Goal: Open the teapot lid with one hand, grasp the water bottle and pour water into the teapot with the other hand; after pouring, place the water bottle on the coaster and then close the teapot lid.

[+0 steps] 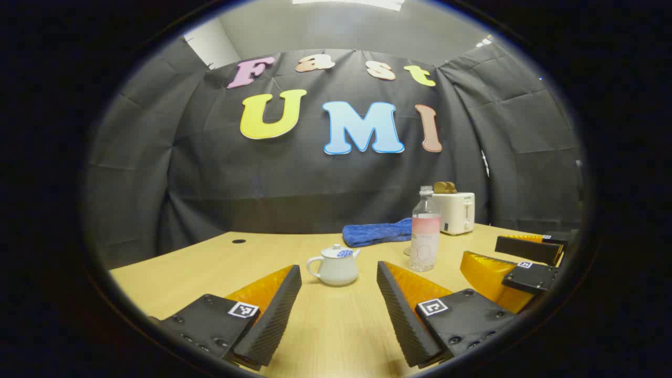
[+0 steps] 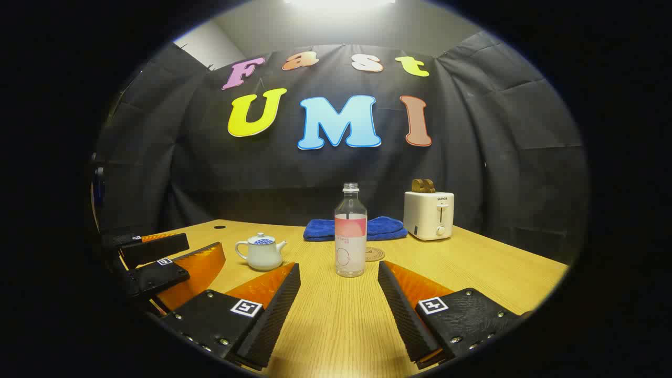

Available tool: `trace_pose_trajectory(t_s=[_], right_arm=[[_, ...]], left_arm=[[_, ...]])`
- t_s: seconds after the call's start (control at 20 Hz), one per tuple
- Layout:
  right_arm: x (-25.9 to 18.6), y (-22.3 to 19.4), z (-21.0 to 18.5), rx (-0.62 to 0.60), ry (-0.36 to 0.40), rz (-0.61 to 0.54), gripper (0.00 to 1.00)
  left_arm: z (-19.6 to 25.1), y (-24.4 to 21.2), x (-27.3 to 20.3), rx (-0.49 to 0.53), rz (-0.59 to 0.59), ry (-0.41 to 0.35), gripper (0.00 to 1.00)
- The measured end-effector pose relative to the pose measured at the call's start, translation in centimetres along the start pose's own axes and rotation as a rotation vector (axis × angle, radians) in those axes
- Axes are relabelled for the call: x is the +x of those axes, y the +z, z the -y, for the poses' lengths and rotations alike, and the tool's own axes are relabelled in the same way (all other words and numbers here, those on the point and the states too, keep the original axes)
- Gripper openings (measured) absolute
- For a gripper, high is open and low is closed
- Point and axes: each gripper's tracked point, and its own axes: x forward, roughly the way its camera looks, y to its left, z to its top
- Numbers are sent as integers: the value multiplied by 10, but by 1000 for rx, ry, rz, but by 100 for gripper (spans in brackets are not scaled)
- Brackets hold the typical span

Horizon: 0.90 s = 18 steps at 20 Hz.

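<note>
Both grippers wait with fingers apart, lid on, bottle untouched.

On the table point(image 2: 472, 273), the left gripper point(image 1: 338, 310) faces the teapot point(image 1: 336, 265) mid-surface; pinch the lid point(image 1: 336, 252) knob squarely and lift straight up. The right gripper point(image 2: 338, 310) faces the water bottle point(image 2: 350, 231), upright just in front of the coaster point(image 2: 375, 254) toward the far edge; grip its middle, level.

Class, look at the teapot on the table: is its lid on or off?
On. The lid sits on top of the teapot, covering its opening; neither gripper touches it.
</note>
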Motion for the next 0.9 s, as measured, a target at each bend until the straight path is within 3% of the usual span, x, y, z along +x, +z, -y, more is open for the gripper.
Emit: trace_pose_trajectory(t_s=[0.9], right_arm=[[0, 1, -1, -2, 5, 1, 94]], left_arm=[[0, 1, 0, -2, 4, -8, 97]])
